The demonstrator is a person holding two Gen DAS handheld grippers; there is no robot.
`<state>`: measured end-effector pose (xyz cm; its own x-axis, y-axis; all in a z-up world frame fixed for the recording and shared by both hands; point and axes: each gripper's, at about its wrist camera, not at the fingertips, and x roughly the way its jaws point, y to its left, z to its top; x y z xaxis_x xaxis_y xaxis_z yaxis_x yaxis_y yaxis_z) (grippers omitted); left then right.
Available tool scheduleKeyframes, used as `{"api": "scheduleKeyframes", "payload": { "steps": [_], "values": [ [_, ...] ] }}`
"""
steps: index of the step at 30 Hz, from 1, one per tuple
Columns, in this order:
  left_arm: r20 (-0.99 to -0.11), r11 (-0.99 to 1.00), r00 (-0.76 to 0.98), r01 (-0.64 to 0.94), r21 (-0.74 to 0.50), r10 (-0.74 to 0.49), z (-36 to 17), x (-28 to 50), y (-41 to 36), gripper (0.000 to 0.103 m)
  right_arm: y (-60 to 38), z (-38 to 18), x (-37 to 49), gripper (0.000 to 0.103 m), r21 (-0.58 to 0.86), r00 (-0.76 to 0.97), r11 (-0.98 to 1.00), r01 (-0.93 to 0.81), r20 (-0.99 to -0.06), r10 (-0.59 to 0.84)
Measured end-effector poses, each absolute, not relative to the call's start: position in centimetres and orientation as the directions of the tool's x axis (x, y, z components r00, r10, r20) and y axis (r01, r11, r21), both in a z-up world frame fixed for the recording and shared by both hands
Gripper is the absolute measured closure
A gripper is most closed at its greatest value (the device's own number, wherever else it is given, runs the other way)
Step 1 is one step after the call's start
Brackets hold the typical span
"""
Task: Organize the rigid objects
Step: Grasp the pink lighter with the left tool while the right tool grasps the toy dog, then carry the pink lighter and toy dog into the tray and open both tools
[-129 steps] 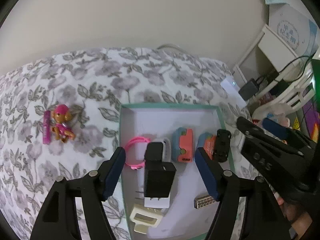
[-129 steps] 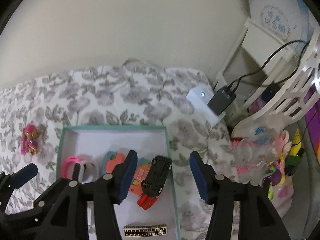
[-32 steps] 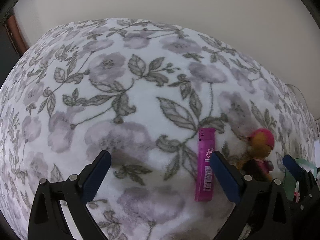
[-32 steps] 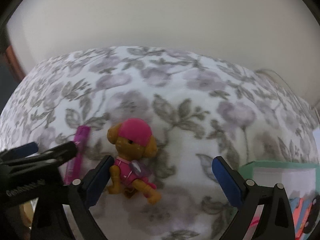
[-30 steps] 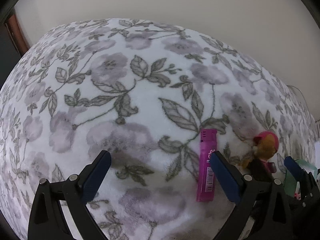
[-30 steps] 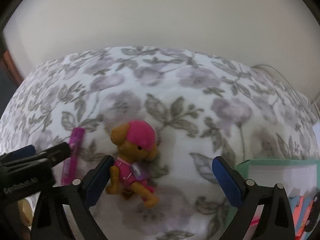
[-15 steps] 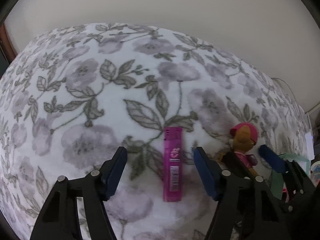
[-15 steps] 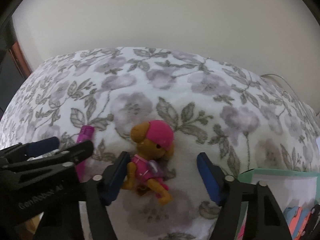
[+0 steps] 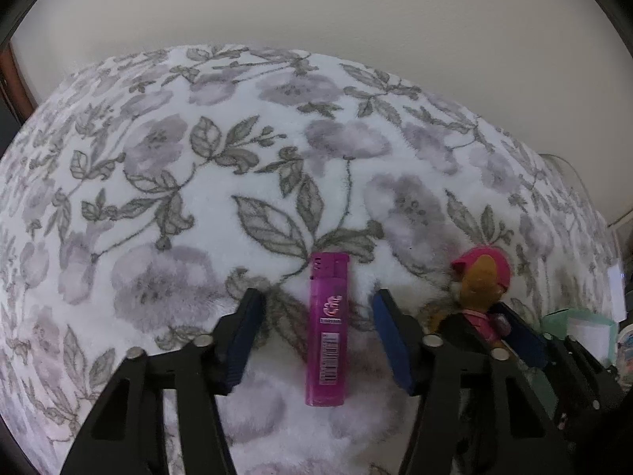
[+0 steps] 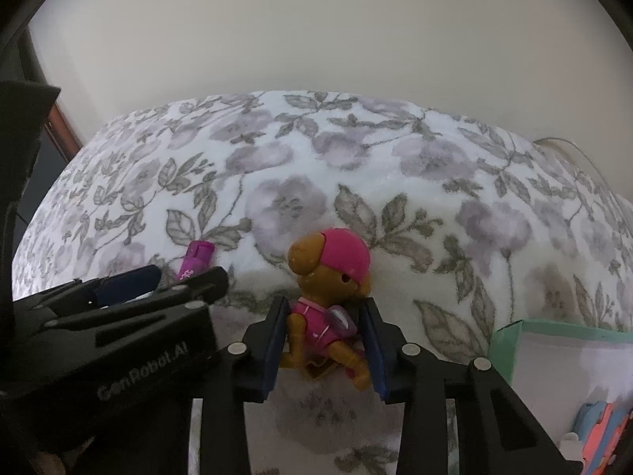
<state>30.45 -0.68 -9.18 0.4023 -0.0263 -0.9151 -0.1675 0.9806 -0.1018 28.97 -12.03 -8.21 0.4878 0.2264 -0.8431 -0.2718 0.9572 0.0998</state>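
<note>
Since my left gripper [image 9: 314,336] has just been narrowing around the pink lighter [image 9: 327,330], whose long axis runs straight away between the pads, untouched on the blanket [image 9: 198,198], my right gripper [image 10: 323,342] has closed onto the toy dog [image 10: 324,308] just beside.

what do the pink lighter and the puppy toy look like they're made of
Pink lighter: translucent, glossy plastic, judging by its see-through tinted body; a printed barcode label sits on it. Puppy figure: probably hard moulded plastic with a smooth, slightly shiny painted finish.

Lighter [image 10: 196,260] (mostly behind left tongs [image 10: 158,277])
</note>
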Motion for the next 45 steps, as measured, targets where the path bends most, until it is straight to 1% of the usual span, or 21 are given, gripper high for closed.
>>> {"api": "scheduleKeyframes", "payload": {
  "steps": [1, 4, 7, 8, 10, 13, 14, 21, 25, 29, 32, 37, 40, 45],
  "values": [
    [-0.915, 0.982, 0.403, -0.169, -0.086, -0.010, -9.2, 30.5, -0.7, 0.055, -12.2, -8.2, 28.9, 0.064, 0.103, 0.488, 0.957, -0.270, -0.843, 0.228],
    [-0.913, 0.983, 0.408, -0.167, -0.075, 0.000, -9.3, 30.6, -0.5, 0.058, -12.5, -8.3, 28.9, 0.064, 0.112, 0.486, 0.958, -0.264, -0.843, 0.232],
    [-0.911, 0.985, 0.411, -0.165, -0.040, 0.032, -9.3, 30.6, -0.6, 0.068, -12.5, -8.3, 28.9, 0.064, 0.116, 0.488, 0.958, -0.262, -0.841, 0.235],
    [-0.909, 0.987, 0.415, -0.159, -0.029, 0.040, -9.3, 30.5, -0.7, 0.069, -12.6, -8.3, 28.9, 0.064, 0.127, 0.486, 0.958, -0.256, -0.840, 0.241],
    [-0.905, 0.988, 0.424, -0.151, -0.030, 0.038, -9.2, 30.4, -0.7, 0.072, -12.9, -8.4, 29.0, 0.064, 0.149, 0.483, 0.959, -0.243, -0.839, 0.253],
    [-0.905, 0.988, 0.425, -0.151, -0.037, 0.031, -8.9, 30.3, -0.6, 0.082, -12.6, -8.4, 28.9, 0.064, 0.136, 0.489, 0.959, -0.247, -0.838, 0.244],
    [-0.905, 0.988, 0.425, -0.151, -0.041, 0.027, -8.7, 30.3, -0.5, 0.083, -12.5, -8.3, 28.8, 0.064, 0.126, 0.491, 0.961, -0.247, -0.839, 0.236],
    [-0.913, 0.986, 0.408, -0.154, -0.067, 0.002, -7.8, 29.3, -0.7, 0.083, -12.7, -8.2, 27.8, 0.064, 0.133, 0.477, 0.965, -0.225, -0.849, 0.228],
    [-0.923, 0.979, 0.383, -0.179, -0.102, -0.026, -7.4, 28.2, -0.7, 0.083, -13.1, -7.7, 26.8, 0.064, 0.150, 0.456, 0.963, -0.223, -0.857, 0.239],
    [-0.926, 0.973, 0.374, -0.196, -0.125, -0.044, -6.5, 27.1, -0.7, 0.083, -13.6, -6.4, 25.6, 0.065, 0.180, 0.459, 0.961, -0.211, -0.849, 0.260],
    [-0.925, 0.969, 0.378, -0.209, -0.134, -0.046, -5.5, 26.2, -0.6, 0.083, -13.6, -5.1, 24.8, 0.065, 0.175, 0.473, 0.960, -0.217, -0.842, 0.260],
    [-0.912, 0.962, 0.406, -0.222, -0.160, -0.058, -2.7, 24.9, -0.6, 0.083, -14.2, -2.5, 23.4, 0.065, 0.175, 0.506, 0.961, -0.212, -0.822, 0.261],
    [-0.897, 0.954, 0.435, -0.227, -0.196, -0.081, -0.5, 24.0, -0.6, 0.083, -15.5, -0.1, 22.3, 0.065, 0.199, 0.539, 0.962, -0.185, -0.799, 0.269],
    [-0.853, 0.956, 0.516, -0.200, -0.214, -0.083, 4.2, 22.2, -1.8, 0.083, -17.6, 3.9, 20.0, 0.065, 0.231, 0.607, 0.960, -0.157, -0.744, 0.278]
  ]
}}
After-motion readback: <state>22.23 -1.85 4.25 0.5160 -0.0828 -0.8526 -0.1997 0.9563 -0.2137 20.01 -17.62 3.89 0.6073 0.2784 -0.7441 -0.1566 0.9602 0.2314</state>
